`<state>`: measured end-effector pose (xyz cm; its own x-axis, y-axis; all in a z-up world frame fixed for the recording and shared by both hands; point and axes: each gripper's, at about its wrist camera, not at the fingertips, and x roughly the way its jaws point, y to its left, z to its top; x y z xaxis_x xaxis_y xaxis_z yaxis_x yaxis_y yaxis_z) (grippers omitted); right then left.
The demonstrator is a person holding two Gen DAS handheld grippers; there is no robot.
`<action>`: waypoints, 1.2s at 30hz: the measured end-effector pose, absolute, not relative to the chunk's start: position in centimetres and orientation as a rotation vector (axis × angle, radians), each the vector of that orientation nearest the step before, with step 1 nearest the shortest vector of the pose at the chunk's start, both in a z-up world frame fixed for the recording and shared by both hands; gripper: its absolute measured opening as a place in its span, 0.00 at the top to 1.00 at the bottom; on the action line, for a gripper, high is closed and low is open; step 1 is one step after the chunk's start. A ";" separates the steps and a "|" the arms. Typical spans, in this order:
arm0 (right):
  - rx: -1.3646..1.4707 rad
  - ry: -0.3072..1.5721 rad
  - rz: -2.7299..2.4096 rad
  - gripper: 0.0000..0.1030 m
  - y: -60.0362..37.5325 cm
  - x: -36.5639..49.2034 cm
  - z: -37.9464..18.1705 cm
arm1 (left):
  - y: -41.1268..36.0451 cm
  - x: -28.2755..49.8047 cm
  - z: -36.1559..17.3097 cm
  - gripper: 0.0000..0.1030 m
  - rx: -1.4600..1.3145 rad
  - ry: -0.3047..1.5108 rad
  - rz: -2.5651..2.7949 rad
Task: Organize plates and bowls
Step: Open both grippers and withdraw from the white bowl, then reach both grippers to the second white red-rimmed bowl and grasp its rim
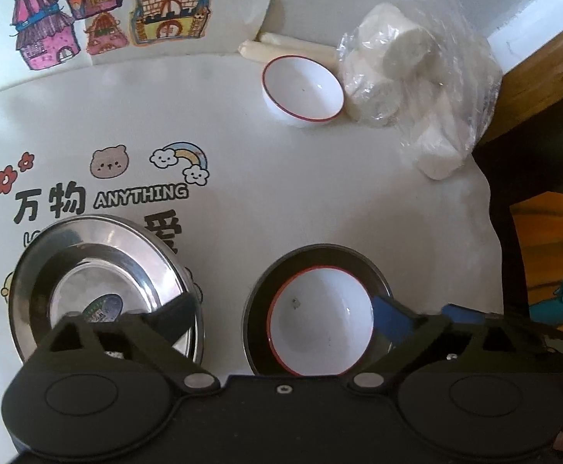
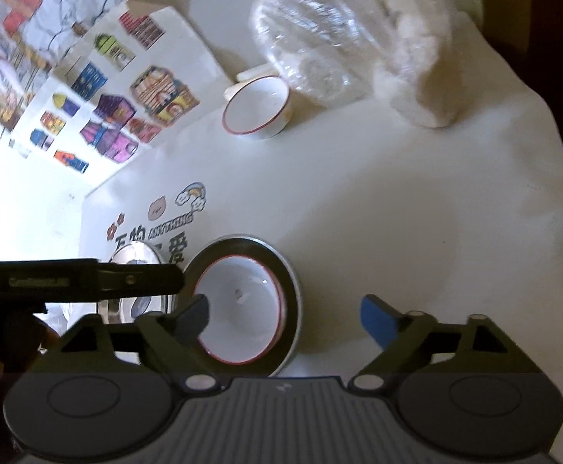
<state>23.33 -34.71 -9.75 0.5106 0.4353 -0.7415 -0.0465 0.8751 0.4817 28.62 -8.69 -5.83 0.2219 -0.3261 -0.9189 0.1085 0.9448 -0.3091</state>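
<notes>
A white bowl with a red rim [image 1: 320, 317] sits inside a steel plate [image 1: 258, 301] at the near edge of the table; both also show in the right wrist view, the bowl [image 2: 242, 309] in the plate [image 2: 293, 290]. A second steel plate [image 1: 99, 270] lies to its left. Another red-rimmed white bowl [image 1: 302, 89] stands farther back, also seen in the right wrist view [image 2: 256, 106]. My left gripper [image 1: 281, 317] is open and empty, its fingers spanning the two plates. My right gripper [image 2: 285, 317] is open and empty over the plate with the bowl.
A plastic bag of white rolls [image 1: 409, 77] lies at the back right beside the far bowl. Colourful drawings [image 1: 88, 11] lie at the back left. The white table cover [image 1: 281, 193] has printed cartoons. The table edge drops off at the right [image 1: 494, 212].
</notes>
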 end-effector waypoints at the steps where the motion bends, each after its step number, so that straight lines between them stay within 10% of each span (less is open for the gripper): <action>1: 0.440 0.999 0.291 0.03 -34.9 23.3 -9.8 | -8.8 28.8 -5.8 0.01 -0.193 1.317 -0.295; 36: 0.581 0.844 0.122 0.00 -35.8 37.0 -12.5 | -11.9 46.4 -8.9 0.01 0.167 1.128 -0.237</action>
